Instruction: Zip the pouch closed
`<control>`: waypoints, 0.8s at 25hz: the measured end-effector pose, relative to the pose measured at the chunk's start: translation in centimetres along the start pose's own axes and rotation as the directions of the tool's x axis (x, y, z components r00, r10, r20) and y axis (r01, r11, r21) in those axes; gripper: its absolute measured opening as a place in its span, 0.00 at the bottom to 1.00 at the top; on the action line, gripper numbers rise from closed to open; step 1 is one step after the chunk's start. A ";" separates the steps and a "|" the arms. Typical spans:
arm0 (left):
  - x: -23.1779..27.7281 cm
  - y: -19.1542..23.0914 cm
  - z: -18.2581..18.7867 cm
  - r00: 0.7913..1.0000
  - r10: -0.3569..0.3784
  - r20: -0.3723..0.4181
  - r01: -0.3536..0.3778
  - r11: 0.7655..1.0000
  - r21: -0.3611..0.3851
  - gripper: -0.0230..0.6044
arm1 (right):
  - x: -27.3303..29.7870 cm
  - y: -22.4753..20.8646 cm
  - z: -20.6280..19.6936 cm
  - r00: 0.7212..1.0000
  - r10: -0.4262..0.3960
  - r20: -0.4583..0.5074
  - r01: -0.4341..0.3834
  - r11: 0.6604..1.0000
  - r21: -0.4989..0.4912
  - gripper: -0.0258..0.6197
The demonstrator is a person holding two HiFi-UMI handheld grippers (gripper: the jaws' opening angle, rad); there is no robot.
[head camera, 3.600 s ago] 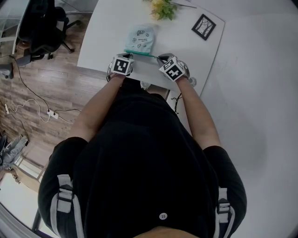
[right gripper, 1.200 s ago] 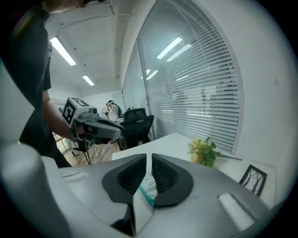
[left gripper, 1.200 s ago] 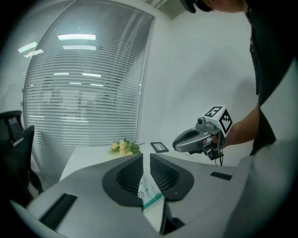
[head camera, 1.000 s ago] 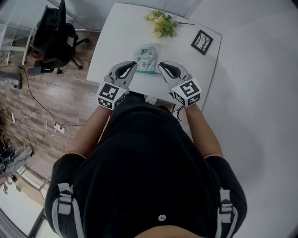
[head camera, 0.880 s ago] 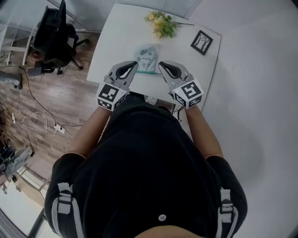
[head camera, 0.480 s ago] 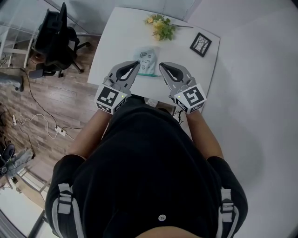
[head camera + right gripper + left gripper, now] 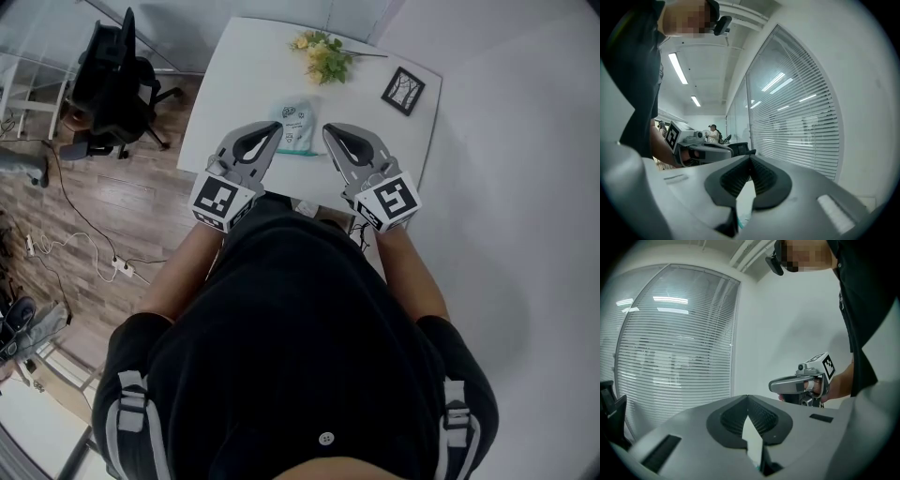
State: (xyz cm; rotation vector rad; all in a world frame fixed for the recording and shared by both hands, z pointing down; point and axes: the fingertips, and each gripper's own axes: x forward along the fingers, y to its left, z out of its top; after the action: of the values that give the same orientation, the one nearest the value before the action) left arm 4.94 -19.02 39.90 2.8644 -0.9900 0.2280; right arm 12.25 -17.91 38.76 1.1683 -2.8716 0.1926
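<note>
Pouch, pale-blue printed fabric [image 7: 295, 120], limp and light, beyond clenched empty left hand-held gripper [image 7: 276, 130] and right hand-held gripper [image 7: 327, 130]; pinch teal zip edge [image 7: 300, 151].

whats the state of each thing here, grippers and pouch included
left gripper: shut, empty
right gripper: shut, empty
pouch: lying flat on the table, not held, zip too small to tell
flowers: lying on their side
picture frame: lying flat
</note>
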 end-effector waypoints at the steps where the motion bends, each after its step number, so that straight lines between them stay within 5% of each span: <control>1: -0.1 0.0 0.0 1.000 0.002 0.001 -0.002 1.000 0.000 0.05 | -0.1 0.1 0.1 1.000 0.003 -0.002 -0.003 1.000 -0.010 0.06; 20: -0.6 0.6 0.0 1.000 0.018 -0.002 -0.018 1.000 -0.006 0.05 | 0.3 0.1 0.1 1.000 -0.003 -0.012 0.003 1.000 -0.007 0.06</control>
State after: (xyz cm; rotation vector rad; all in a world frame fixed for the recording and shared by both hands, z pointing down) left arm 4.11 -19.17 39.87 2.8500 -1.0149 0.2286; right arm 11.99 -18.04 38.64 1.1654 -2.8575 0.1887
